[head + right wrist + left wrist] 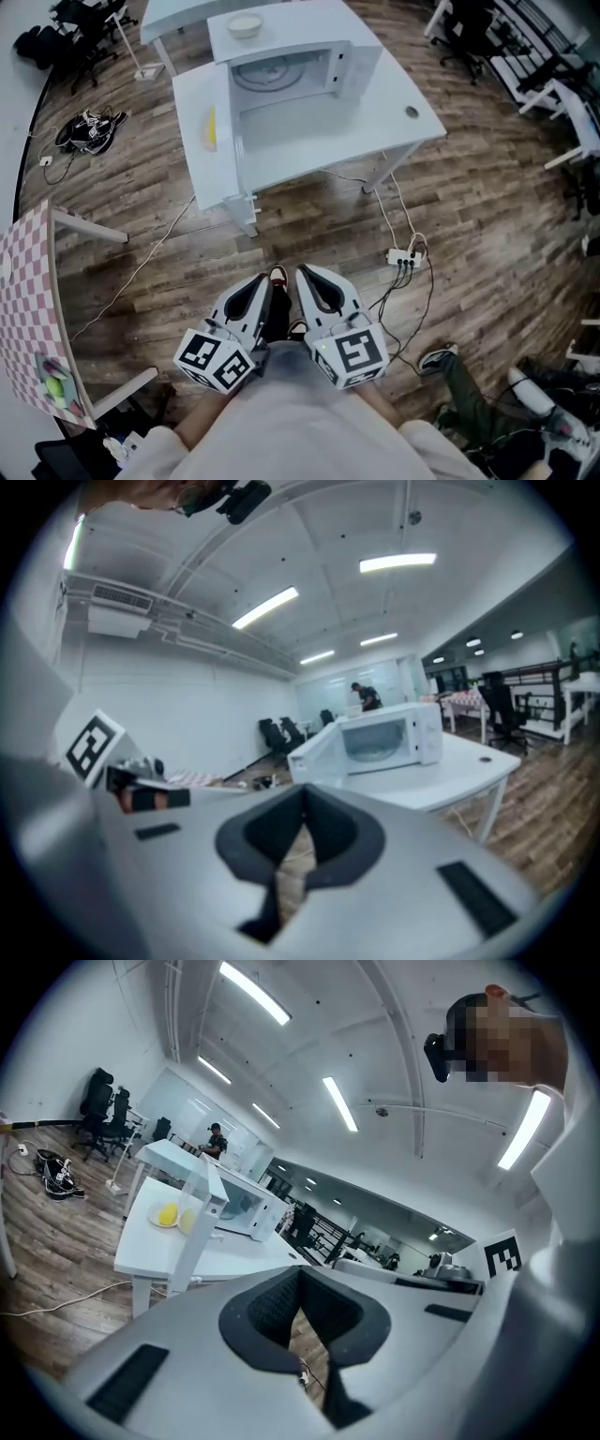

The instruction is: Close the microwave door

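A white microwave (291, 70) stands on a white table (384, 117), and its door (204, 131) hangs wide open to the left. The cavity shows a glass turntable. My left gripper (265, 281) and right gripper (305, 278) are held side by side close to my body, far from the table, both shut and holding nothing. In the left gripper view the door (199, 1194) is seen edge-on beyond the left gripper (305, 1330). The right gripper view looks past the right gripper (292, 855) at the microwave (394, 738) and its swung-out door (314, 757).
A bowl (245, 25) sits on top of the microwave. A plate of yellow fruit (167, 1214) lies on the table by the door. A power strip (405, 255) and cables lie on the wooden floor. A checked table (28, 309) is at the left, with office chairs behind.
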Demonstrator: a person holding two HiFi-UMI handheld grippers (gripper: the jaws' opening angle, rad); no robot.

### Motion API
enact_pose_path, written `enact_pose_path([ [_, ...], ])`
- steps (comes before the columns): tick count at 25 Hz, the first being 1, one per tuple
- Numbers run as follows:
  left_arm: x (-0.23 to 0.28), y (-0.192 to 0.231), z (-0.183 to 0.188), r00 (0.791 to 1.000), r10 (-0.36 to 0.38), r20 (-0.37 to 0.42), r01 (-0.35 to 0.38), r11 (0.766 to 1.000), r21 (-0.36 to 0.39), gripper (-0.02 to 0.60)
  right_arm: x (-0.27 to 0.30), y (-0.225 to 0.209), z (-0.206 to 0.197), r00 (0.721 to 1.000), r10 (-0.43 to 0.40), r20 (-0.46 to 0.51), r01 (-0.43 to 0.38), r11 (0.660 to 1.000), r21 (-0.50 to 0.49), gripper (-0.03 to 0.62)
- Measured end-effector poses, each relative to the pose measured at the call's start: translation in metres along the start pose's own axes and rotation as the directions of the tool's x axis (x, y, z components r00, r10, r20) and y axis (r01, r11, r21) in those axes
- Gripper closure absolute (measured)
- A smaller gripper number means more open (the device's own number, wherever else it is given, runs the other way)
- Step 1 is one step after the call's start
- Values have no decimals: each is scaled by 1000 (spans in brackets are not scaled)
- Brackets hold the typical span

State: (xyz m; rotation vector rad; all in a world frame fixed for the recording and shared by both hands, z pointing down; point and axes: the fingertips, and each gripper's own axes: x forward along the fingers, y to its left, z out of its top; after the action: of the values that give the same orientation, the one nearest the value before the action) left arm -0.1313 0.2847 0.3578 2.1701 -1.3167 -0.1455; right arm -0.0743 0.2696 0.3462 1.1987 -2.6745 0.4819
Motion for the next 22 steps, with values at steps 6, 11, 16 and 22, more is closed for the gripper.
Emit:
enact_pose_path([
  [6, 18, 10, 18, 1000, -9, -2, 9, 1000, -3, 566, 22, -13, 14, 1000, -3, 5, 3, 1000, -3, 572],
  [11, 31, 16, 34, 999, -34, 11, 34, 999, 0, 566, 35, -24, 25, 999, -53, 10, 53, 999, 0, 572],
  [16, 41, 21, 50, 997, -72, 21, 72, 997, -3, 566, 51, -26, 35, 998, -56, 3, 56, 998, -24, 572],
  [22, 49, 30, 70, 996, -84, 31, 84, 996, 20, 566, 72, -21, 52, 999, -30, 13, 31, 998, -53, 572],
])
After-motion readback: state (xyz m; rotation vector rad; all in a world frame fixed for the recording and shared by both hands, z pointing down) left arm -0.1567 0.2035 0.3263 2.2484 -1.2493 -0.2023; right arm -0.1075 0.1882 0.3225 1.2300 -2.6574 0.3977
